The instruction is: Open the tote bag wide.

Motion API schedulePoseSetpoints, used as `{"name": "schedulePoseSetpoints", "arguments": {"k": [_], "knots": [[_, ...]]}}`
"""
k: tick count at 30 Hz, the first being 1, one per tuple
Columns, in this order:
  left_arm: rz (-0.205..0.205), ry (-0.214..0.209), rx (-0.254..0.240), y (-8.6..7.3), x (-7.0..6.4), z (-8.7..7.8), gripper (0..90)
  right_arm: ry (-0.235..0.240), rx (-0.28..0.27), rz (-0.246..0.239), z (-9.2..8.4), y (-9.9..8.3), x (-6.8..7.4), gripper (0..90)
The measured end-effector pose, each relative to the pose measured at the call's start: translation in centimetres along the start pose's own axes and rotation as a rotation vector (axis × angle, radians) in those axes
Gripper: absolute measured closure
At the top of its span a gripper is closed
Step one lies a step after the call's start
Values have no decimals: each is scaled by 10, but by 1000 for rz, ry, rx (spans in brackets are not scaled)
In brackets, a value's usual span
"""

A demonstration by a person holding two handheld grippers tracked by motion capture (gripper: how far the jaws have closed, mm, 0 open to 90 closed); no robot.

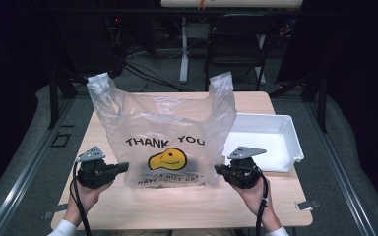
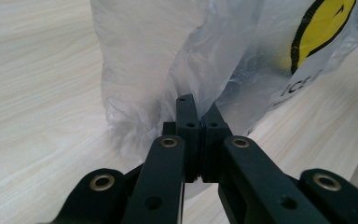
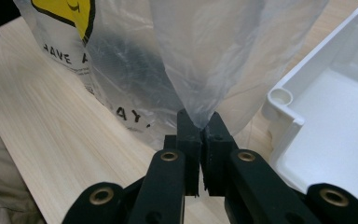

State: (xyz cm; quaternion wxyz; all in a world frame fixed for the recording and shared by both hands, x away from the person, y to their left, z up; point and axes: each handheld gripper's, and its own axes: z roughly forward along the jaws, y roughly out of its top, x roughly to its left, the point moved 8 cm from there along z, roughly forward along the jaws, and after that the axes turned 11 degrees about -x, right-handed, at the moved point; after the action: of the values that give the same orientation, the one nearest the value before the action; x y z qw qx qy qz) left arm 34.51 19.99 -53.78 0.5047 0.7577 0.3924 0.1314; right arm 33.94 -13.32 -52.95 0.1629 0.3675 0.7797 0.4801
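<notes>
Translucent plastic carrier bag (image 1: 170, 140) with a yellow smiley print stands upright mid-table, beside the white plastic tray (image 1: 270, 142). Left gripper (image 2: 196, 122) and right gripper (image 3: 199, 125) each pinch a bottom corner fold. Lift both evenly, keeping the film taut.

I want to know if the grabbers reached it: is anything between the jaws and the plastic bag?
Nothing visible. The left gripper and right gripper each pinch the plastic bag at a bottom corner.

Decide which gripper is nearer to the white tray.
Right. The right gripper is beside the white tray, pinching the plastic bag at its lower corner; the left gripper grips the bag's far side.
</notes>
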Motion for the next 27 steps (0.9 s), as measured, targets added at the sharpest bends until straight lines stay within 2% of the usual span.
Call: {"name": "schedulePoseSetpoints", "arguments": {"k": [5,10,11,13,15,18,20,22,23,27], "knots": [[-16,-6,47,-10,3,5,900,-2,48,4,8,-13,1,886],[-5,-9,91,-14,2,9,900,-8,75,5,12,-21,-1,890],[-3,-6,100,-16,2,10,900,-4,83,23,15,-25,-1,890],[8,-2,120,-18,2,12,900,-4,86,23,16,-27,-1,890],[-5,-6,137,-21,2,13,900,-14,109,27,19,-32,-3,892],[-8,0,173,-25,3,15,900,-25,118,32,22,-35,-5,894],[-5,16,192,-28,5,17,900,-38,156,43,26,-43,-7,896],[-4,24,201,-30,7,18,900,-52,155,56,28,-45,-8,897],[-4,28,206,-30,8,18,900,-46,185,42,30,-50,-11,898],[-7,33,228,-33,11,20,900,-45,205,57,33,-55,-14,893]]}}
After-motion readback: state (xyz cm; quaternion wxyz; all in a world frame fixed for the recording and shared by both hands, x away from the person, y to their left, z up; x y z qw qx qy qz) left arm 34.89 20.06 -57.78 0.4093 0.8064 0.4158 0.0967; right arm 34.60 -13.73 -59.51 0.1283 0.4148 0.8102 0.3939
